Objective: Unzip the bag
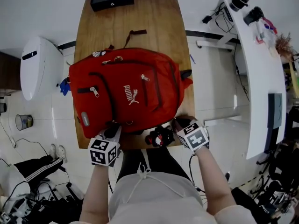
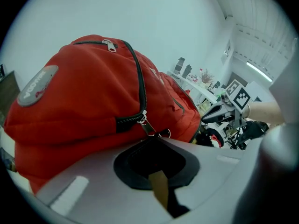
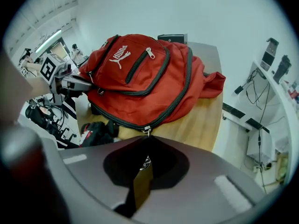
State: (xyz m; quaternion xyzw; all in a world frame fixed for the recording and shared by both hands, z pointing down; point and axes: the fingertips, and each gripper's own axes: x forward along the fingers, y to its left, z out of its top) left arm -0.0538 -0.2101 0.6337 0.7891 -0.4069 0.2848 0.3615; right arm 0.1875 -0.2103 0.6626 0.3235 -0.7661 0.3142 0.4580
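Your left gripper (image 2: 156, 143) has its jaws brought together. Right at their tips, the metal zipper pull (image 2: 148, 126) of the red Puma backpack (image 2: 84, 92) runs down into them. It seems pinched there, though the tips sit in shadow. Just ahead of that gripper, the black zip track climbs over the bag's bulge to an upper slider (image 2: 109, 45), with a grey patch (image 2: 38, 84) off to the left. Your right gripper (image 3: 145, 141) is closed as well, and a second zipper pull (image 3: 146, 130), hanging from the backpack's outermost zip, is caught between its jaws. Past those jaws the backpack lies flat, logo up, on the wooden table (image 3: 208, 115) and covers most of its width. To that gripper's left, a black-and-red bundle (image 3: 96, 133) sits at the table's near edge. Farther left, the left gripper meets the bag's other near corner. Beyond the bag, at the table's far end, rests a black box (image 3: 172, 38).
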